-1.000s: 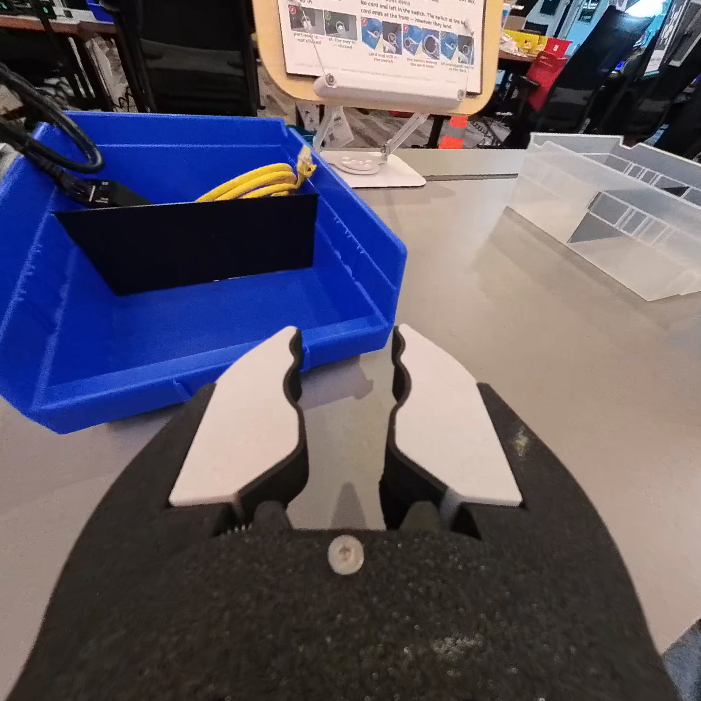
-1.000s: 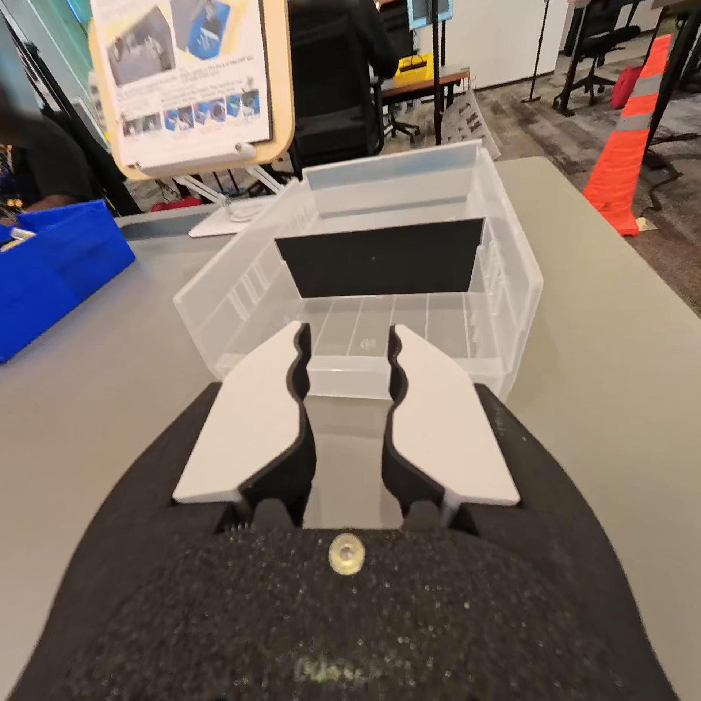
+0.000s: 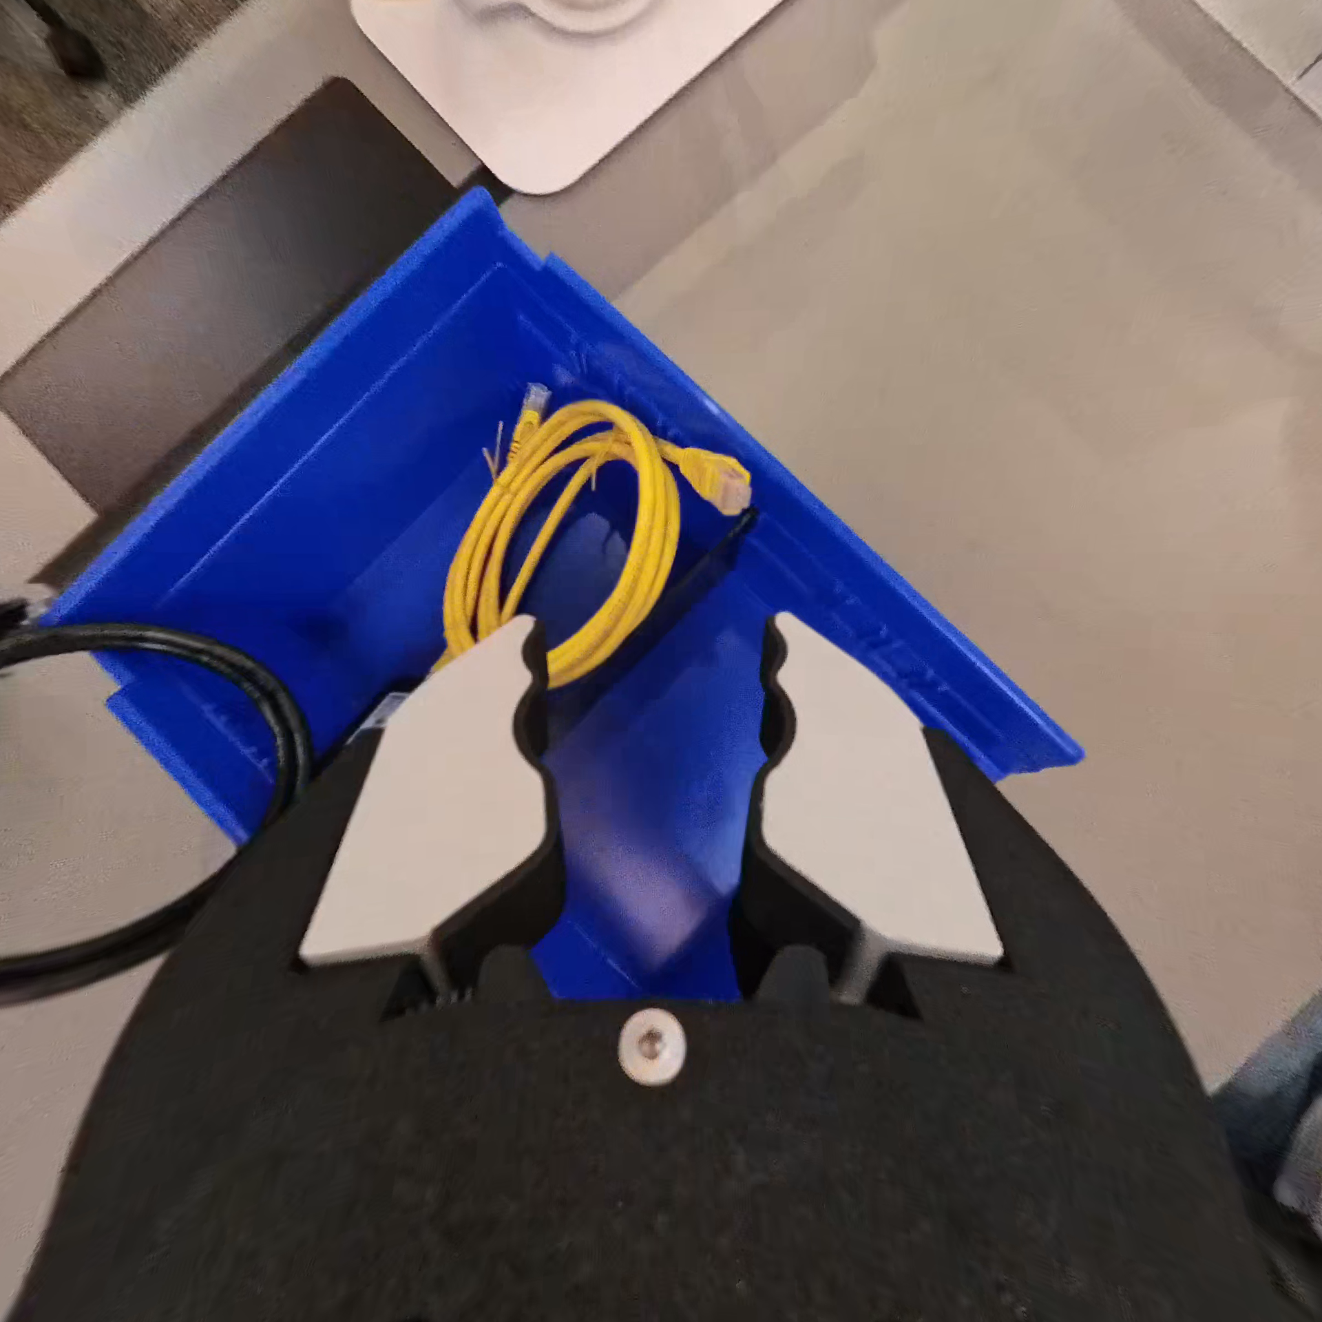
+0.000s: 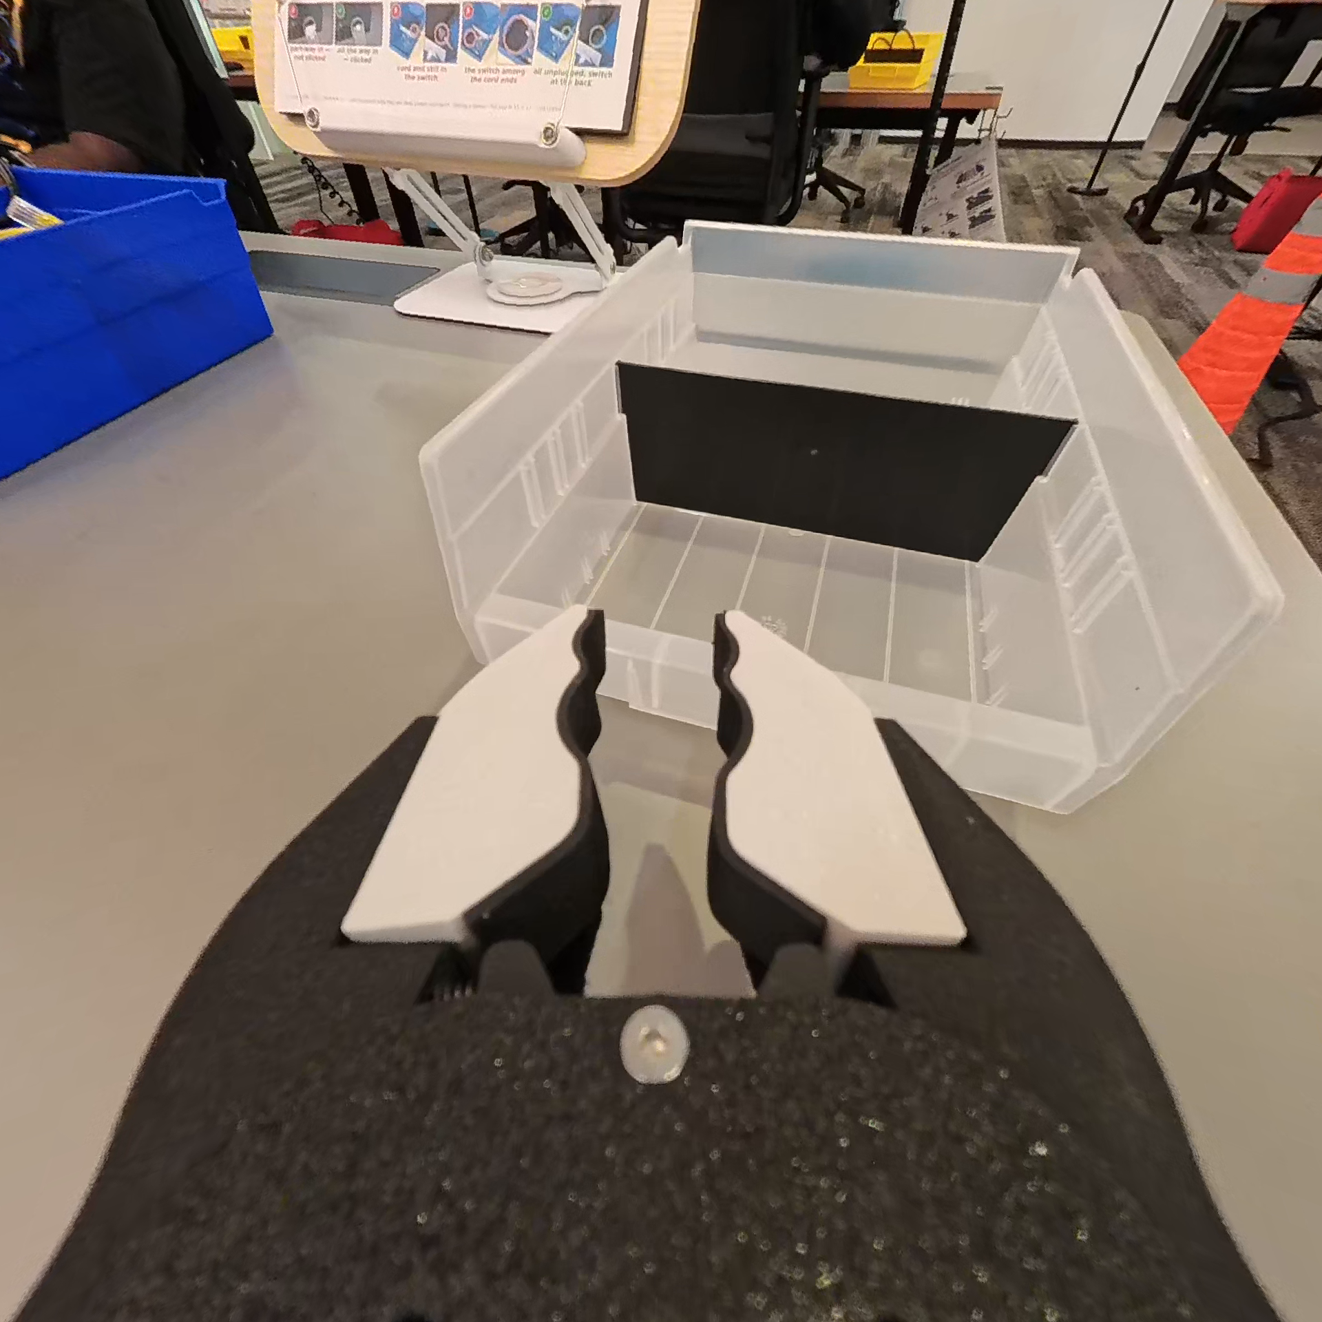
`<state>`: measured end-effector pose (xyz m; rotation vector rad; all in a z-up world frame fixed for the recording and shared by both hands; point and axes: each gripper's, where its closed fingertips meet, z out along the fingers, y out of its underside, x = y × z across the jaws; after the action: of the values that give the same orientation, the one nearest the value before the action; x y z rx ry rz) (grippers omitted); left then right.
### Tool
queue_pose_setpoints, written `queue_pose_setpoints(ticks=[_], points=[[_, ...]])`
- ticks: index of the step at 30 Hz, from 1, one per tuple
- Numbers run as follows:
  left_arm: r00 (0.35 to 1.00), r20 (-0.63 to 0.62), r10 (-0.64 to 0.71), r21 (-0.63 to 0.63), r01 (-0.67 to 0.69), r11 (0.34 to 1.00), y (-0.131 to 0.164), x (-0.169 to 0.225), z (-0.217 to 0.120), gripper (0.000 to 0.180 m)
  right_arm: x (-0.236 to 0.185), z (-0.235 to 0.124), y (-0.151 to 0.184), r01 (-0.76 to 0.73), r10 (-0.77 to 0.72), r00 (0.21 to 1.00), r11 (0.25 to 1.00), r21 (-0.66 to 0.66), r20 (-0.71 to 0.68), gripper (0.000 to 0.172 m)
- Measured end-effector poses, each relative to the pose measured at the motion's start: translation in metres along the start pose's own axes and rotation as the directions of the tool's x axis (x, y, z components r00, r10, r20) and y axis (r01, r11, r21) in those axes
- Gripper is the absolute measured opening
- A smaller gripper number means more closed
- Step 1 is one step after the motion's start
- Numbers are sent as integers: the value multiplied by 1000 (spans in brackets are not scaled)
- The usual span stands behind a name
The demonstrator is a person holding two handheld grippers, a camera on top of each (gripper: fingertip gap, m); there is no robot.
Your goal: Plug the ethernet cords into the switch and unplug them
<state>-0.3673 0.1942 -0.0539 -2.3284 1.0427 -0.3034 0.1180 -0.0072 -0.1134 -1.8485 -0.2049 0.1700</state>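
Note:
In the left wrist view a coiled yellow ethernet cord (image 3: 565,544) lies in the back compartment of the blue bin (image 3: 930,658), behind a thin black divider (image 3: 687,594). Its clear-tipped plug (image 3: 722,483) rests by the bin's right wall. My left gripper (image 3: 651,629) hangs over the bin, looking down, jaws wide open and empty; its left fingertip (image 3: 501,644) overlaps the coil's near edge. A black cable (image 3: 236,687) curves over the bin's left wall. My right gripper (image 4: 658,622) is open and empty above the table, just before the clear bin (image 4: 1144,644). The switch is not in sight.
The clear bin holds a black divider (image 4: 837,458) and nothing else visible. A stand with an instruction sheet (image 4: 472,64) and white base (image 4: 501,293) sits at the table's back. The blue bin (image 4: 121,315) shows at far left in the right wrist view. An orange cone (image 4: 1259,322) stands beyond the table's right edge. The grippers' ends are close to 55 cm from one another.
My left gripper rose from the table in front of the blue bin, tipped down over it, and its jaws opened wider. My right gripper's jaws narrowed slightly and stayed by the clear bin.

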Motion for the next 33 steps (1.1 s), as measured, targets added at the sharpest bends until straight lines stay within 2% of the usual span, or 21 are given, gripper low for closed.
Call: queue_pose_setpoints(ticks=[4, 8, 9, 10, 11, 13, 18, 24, 28, 33], points=[[988, -145, -55, -141, 35, 989, 3, -6, 37, 60, 2, 0, 3, -6, 6, 1000, 1000, -15, 3, 28], [968, -241, -71, -290, -3, 957, 24, -2, 62, 60, 4, 0, 6, -16, 16, 1000, 1000, -23, 11, 27], [965, -253, -70, -325, -17, 946, 30, -1, 66, 55, 5, 0, 7, -19, 19, 1000, 999, -30, 12, 27], [965, -256, -63, -361, -35, 932, 36, -2, 68, 38, 6, 0, 8, -24, 25, 1000, 999, -35, 14, 27], [964, -262, -49, -383, -57, 922, 39, -2, 69, 29, 7, 0, 8, -31, 32, 999, 999, -34, 19, 27], [957, -286, -51, -390, -68, 918, 39, -1, 68, 25, 9, 0, 8, -38, 39, 999, 999, -30, 22, 26], [953, -303, -25, -342, -85, 936, 37, -5, 67, 22, 12, 1, 10, -61, 62, 998, 997, -43, 29, 25], [939, -340, -54, -236, -29, 971, 28, -5, 57, 17, 10, 0, 12, -61, 63, 998, 997, -50, 26, 25], [935, -346, -79, -180, 17, 984, 12, -8, 41, 15, 6, 1, 14, -48, 50, 998, 997, -62, 23, 25], [949, -311, -52, 36, 66, 997, -32, -22, 7, 11, 2, 0, 13, -35, 36, 999, 998, -58, 22, 24]])
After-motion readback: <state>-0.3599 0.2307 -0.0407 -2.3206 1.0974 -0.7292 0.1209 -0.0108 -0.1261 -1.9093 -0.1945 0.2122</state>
